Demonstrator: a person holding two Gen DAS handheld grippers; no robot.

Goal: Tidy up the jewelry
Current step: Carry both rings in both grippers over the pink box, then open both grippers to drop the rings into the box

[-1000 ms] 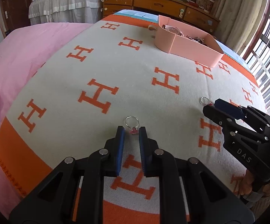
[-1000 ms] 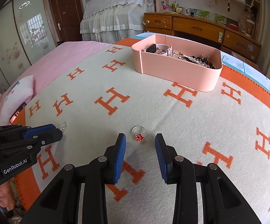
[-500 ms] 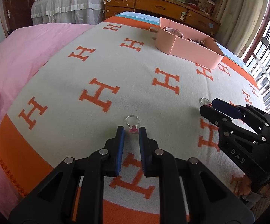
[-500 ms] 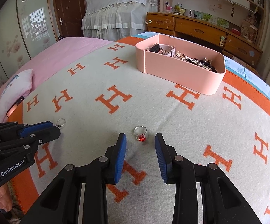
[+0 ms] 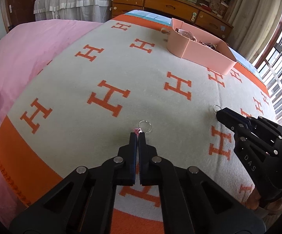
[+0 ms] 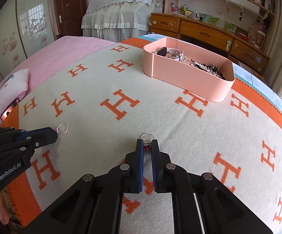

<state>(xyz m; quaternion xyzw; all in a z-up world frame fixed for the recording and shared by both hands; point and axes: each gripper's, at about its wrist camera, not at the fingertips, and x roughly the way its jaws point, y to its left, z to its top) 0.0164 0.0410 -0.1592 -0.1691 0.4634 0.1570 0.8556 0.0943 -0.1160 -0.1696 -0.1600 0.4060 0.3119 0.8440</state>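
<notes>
So both grippers are down low on the bed, over the cream blanket (image 5: 121, 74) with the orange H pattern. In the left wrist view, the left gripper (image 5: 137, 134) sits at the bottom centre with its fingers pressed nearly together, clamped on the pink stone of a silver ring (image 5: 143, 127). The band of that ring sticks out just past the fingertips, lying on the blanket. From the right wrist view you can see the same ring (image 6: 62, 128) at the left edge, pinched at the tip of the left gripper (image 6: 54, 133).

The right gripper (image 6: 147, 146) is at the bottom centre of its own view. Its fingers are close together around the red stone of a second ring (image 6: 147, 139), with a narrow gap between the blue pads; the stone sits right between the tips and looks gripped, band poking forward onto the blanket. In the left view that gripper (image 5: 219, 112) comes in from the right side, and the band of the red-stone ring (image 5: 215, 108) peeks out at its tip.

The pink organizer box (image 6: 189, 74) is in the upper middle of the right view, well apart from both rings, with a divider and a tangle of jewelry inside. Same box (image 5: 201, 52) is upper right in the left view. Pink bedsheet (image 5: 23, 44) on the left, wooden dresser (image 6: 209, 33) behind.
</notes>
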